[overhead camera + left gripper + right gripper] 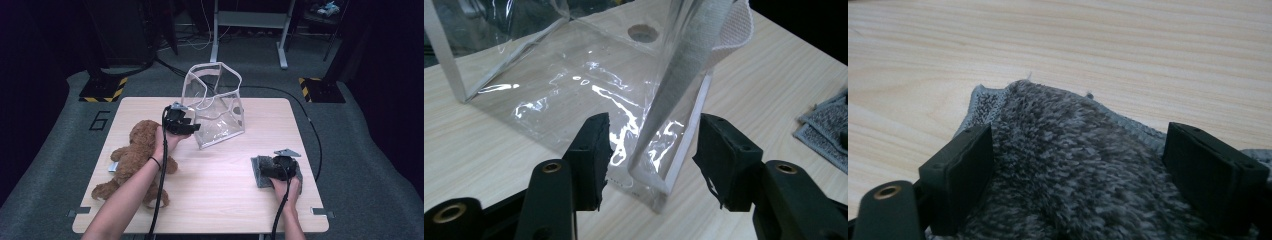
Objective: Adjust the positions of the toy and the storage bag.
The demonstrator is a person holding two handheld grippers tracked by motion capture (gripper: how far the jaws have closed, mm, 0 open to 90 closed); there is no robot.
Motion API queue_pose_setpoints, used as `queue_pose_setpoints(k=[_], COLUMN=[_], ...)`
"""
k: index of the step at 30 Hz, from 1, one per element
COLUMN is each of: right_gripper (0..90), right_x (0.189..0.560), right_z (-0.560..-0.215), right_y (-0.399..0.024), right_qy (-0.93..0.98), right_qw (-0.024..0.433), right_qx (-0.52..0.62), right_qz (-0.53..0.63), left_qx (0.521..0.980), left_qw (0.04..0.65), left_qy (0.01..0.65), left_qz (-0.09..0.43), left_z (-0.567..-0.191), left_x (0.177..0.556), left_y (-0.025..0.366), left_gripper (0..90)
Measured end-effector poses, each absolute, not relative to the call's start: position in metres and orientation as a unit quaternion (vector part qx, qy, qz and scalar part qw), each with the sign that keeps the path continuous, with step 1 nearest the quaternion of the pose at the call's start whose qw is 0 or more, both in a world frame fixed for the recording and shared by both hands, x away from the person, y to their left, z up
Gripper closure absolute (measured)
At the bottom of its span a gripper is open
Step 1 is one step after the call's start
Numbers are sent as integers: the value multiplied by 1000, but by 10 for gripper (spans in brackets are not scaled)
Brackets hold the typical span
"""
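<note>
The clear plastic bag stands tilted mid-table, and its white-edged corner is bracketed by the left gripper, whose half-spread jaws are not yet pressed on it. If they are shut on the slick film alone and not the stiff edging, the bag may be slid away or tipped over. The grey fuzzy cloth at the right is straddled by the spread right gripper; only pile may be nipped and dropped.

text: "6" | on: grey floor mat | left of table
</note>
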State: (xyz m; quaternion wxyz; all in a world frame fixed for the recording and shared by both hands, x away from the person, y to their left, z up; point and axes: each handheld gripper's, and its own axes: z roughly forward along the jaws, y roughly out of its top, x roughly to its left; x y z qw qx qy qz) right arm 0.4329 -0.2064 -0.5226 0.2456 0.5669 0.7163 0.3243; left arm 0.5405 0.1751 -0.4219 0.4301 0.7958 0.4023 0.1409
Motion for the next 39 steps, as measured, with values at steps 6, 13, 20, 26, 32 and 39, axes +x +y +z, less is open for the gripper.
queue_pose_setpoints(k=[6, 13, 20, 26, 32, 39], right_gripper=[131, 130, 130, 134, 137, 138], right_x=[430, 429, 429, 428, 429, 435], right_z=[-526, -526, -525, -512, -495, -477], right_y=[-204, -204, -205, -208, -207, -191], right_qy=[717, 718, 720, 721, 725, 732], right_qw=[264, 266, 260, 235, 225, 220], right_qx=[558, 559, 557, 563, 564, 559], right_qz=[323, 317, 320, 329, 324, 322], left_qx=[799, 797, 798, 789, 790, 788], left_qw=[430, 437, 434, 442, 444, 449], left_qy=[393, 387, 386, 392, 389, 387], left_qz=[149, 153, 159, 166, 165, 166], left_z=[-428, -428, -427, -429, -429, -430], left_x=[549, 552, 550, 539, 525, 509], left_y=[173, 170, 168, 166, 164, 161], left_gripper=[568, 805, 854, 853, 854, 854])
